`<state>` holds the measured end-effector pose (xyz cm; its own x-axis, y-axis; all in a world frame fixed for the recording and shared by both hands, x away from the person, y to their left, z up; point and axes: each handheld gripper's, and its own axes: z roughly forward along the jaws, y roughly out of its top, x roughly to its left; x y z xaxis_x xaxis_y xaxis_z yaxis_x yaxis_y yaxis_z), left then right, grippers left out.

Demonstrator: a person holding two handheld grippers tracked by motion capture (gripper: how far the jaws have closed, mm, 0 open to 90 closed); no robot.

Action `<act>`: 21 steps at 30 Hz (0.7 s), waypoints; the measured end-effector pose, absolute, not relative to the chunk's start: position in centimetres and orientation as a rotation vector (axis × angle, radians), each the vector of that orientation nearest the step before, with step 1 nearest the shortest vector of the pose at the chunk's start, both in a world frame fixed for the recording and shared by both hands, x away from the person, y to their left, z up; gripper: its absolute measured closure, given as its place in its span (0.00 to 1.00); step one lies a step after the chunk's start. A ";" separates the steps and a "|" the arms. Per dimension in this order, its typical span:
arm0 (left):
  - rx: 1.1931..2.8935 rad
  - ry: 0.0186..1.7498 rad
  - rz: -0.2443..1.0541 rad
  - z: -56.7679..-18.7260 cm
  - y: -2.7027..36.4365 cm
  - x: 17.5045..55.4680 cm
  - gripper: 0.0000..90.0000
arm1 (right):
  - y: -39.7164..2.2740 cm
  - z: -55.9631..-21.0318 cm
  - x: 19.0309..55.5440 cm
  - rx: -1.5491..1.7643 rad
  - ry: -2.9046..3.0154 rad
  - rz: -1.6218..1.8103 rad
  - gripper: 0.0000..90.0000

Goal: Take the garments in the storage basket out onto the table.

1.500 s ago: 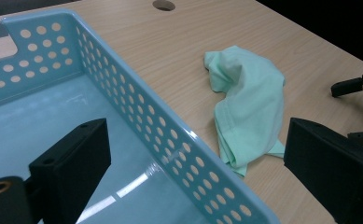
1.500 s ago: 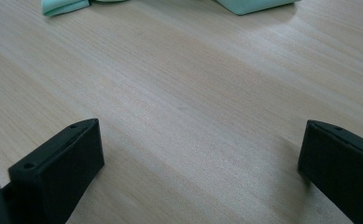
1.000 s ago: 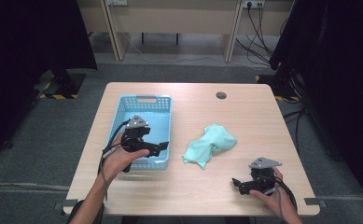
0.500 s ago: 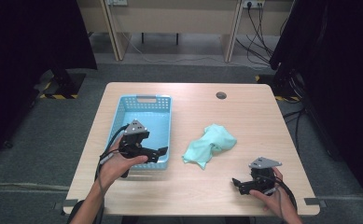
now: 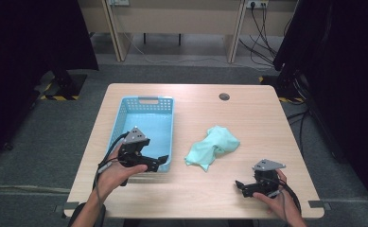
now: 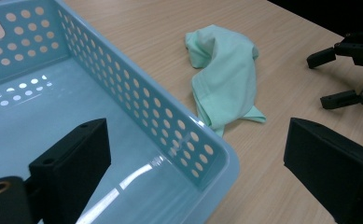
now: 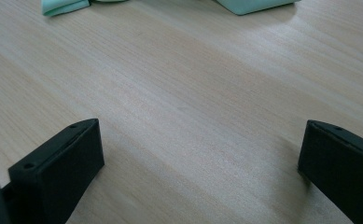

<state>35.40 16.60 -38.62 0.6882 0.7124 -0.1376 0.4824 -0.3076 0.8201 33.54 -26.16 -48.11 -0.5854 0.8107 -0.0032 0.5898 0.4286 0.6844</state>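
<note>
Right gripper [image 5: 242, 187], lower right of the high view: jaws spread wide, empty, low over the desk [image 5: 205, 189]. Left gripper [image 5: 162, 161], lower left: jaws spread wide, empty, straddling the basket's [image 5: 146, 100] near corner. Cloth [image 5: 213, 147] lies mid-frame, between them.

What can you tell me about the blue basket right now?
The blue basket is a light-blue rectangular bin that looks like plastic, with walls full of round holes and a handle slot in the far end. It sits upright on the left half of the table, nothing inside it. The left tongs are open at its near right corner, one jaw over the inside and one outside; contact can't be told. The green cloth lies apart, to its right.
</note>
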 end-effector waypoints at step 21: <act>1.964 0.919 0.308 -39.6 17.6 32.6 0.07 | -26.2 -48.1 33.5 1.202 2.354 0.930 0.00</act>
<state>32.64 17.62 -39.58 0.6903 0.7094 -0.1421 0.4801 -0.3023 0.8235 33.54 -26.16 -48.11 -0.5853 0.8108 -0.0031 0.5899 0.4285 0.6844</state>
